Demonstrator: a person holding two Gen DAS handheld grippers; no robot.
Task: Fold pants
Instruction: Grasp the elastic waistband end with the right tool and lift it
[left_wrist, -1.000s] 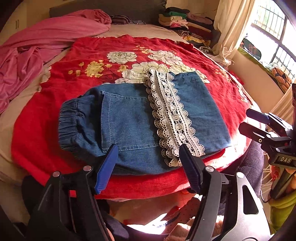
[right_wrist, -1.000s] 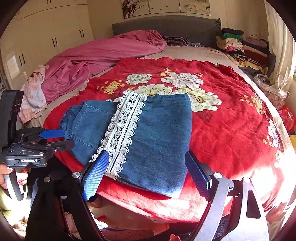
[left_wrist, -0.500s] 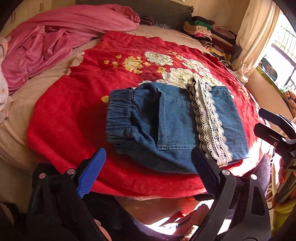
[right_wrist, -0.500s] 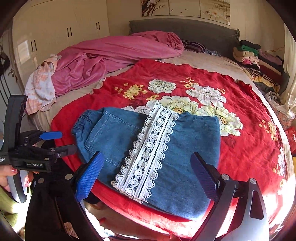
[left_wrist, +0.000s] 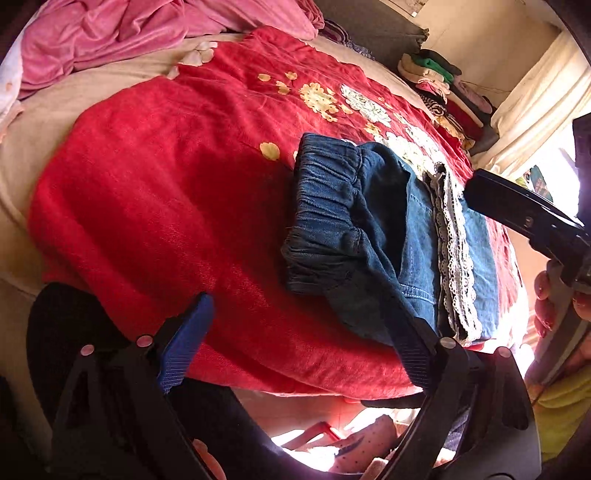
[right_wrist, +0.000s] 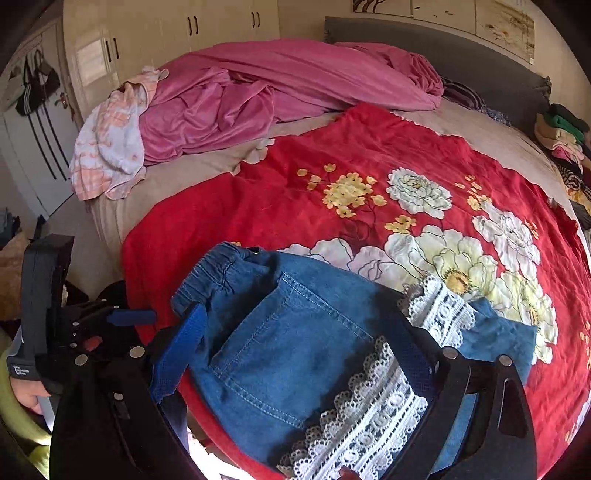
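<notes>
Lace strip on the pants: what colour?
White, on blue denim pants; the lace strip shows best in the right wrist view.

A home bedroom
Bed (right_wrist: 480, 140) with grey headboard (right_wrist: 443, 48), white wardrobe (right_wrist: 155, 40), rumpled pink bedding (right_wrist: 258, 96)

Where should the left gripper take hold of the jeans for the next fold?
Probably the gathered elastic waistband of the jeans, approached from its open left end over the red blanket: it is bunched, raised and free, unlike the flat lace trim.
</notes>
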